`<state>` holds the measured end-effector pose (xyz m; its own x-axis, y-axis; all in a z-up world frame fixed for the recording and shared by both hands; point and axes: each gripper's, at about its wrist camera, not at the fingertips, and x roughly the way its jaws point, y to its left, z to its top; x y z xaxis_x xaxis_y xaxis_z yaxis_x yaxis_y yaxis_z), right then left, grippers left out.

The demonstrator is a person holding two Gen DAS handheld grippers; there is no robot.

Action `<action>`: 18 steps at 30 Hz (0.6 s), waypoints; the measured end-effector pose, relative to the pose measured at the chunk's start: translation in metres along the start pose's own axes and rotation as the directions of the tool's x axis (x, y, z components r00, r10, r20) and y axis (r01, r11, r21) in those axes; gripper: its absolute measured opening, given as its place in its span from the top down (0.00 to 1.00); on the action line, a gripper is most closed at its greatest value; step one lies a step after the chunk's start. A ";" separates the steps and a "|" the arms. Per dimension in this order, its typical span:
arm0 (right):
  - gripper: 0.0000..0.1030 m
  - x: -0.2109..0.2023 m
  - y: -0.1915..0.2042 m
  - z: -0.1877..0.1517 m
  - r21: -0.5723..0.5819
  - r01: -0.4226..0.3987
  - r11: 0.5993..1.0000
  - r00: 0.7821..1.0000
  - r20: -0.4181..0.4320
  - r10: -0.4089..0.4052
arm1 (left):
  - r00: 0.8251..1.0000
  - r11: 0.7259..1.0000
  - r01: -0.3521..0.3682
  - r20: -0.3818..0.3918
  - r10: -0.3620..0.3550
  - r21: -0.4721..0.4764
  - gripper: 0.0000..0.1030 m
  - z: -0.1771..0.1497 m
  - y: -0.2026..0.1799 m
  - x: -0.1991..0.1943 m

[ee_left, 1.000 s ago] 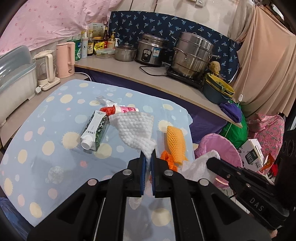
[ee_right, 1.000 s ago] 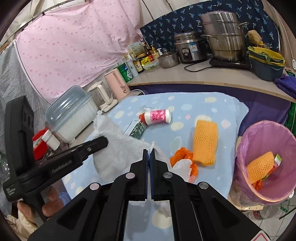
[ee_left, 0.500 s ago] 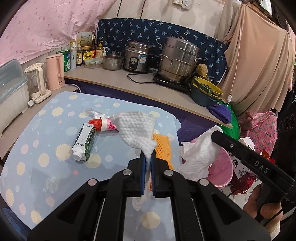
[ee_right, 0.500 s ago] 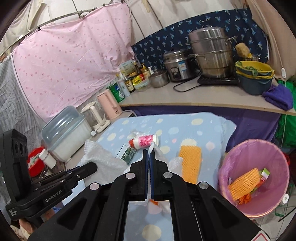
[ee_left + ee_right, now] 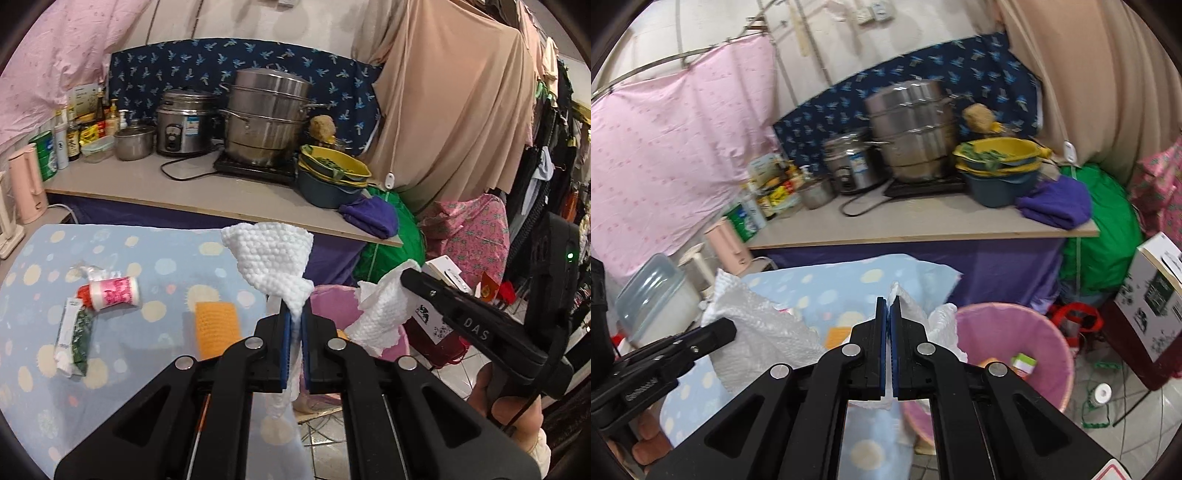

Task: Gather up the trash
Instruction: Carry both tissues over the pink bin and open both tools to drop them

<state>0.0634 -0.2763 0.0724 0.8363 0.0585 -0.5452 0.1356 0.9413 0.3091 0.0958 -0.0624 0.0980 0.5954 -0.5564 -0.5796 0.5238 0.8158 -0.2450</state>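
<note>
My left gripper (image 5: 294,325) pinches a white dimpled paper towel (image 5: 273,262); my right gripper (image 5: 888,314) clamps another crumpled white tissue (image 5: 942,325) near the pink round bin (image 5: 1034,332).

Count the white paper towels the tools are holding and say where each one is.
2. One paper towel is pinched in the left tool, above the table's edge. The other paper towel is pinched in the right tool, near the pink bin. More may be hidden.
</note>
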 end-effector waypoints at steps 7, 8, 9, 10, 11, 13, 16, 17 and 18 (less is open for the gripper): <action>0.97 0.027 -0.064 -0.012 0.091 0.109 0.990 0.992 -0.068 -0.103 | 0.996 0.997 0.056 -0.076 -0.052 0.049 0.96 0.001 -0.039 0.067; 0.97 0.030 -0.072 -0.015 0.103 0.121 0.987 0.991 -0.077 -0.113 | 0.994 0.997 0.065 -0.094 -0.060 0.050 0.96 0.000 -0.043 0.077; 0.97 0.033 -0.077 -0.018 0.112 0.128 0.985 0.989 -0.087 -0.119 | 0.992 0.997 0.064 -0.108 -0.058 0.049 0.96 -0.002 -0.046 0.086; 0.97 0.035 -0.081 -0.021 0.118 0.135 0.984 0.988 -0.093 -0.124 | 0.991 0.997 0.065 -0.116 -0.059 0.050 0.96 -0.004 -0.048 0.093; 0.97 0.037 -0.084 -0.024 0.125 0.142 0.982 0.986 -0.101 -0.130 | 0.989 0.996 0.076 -0.133 -0.068 0.054 0.96 -0.006 -0.051 0.103; 0.97 0.041 -0.091 -0.030 0.137 0.154 0.979 0.984 -0.115 -0.138 | 0.984 0.994 0.093 -0.159 -0.083 0.058 0.96 -0.010 -0.055 0.114; 0.97 0.045 -0.097 -0.035 0.146 0.168 0.975 0.981 -0.126 -0.150 | 0.976 0.993 0.108 -0.195 -0.096 0.053 0.96 -0.015 -0.061 0.132; 0.97 0.046 -0.098 -0.036 0.148 0.170 0.974 0.980 -0.129 -0.151 | 0.973 0.992 0.115 -0.205 -0.102 0.051 0.96 -0.017 -0.063 0.136; 0.97 0.046 -0.100 -0.038 0.151 0.172 0.973 0.980 -0.131 -0.153 | 0.973 0.993 0.110 -0.211 -0.096 0.052 0.96 -0.019 -0.064 0.140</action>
<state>0.0683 -0.3550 -0.0127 0.7289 -0.0428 -0.6832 0.3561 0.8762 0.3249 0.1343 -0.1901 0.0181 0.4001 -0.5864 -0.7043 0.6171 0.7405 -0.2660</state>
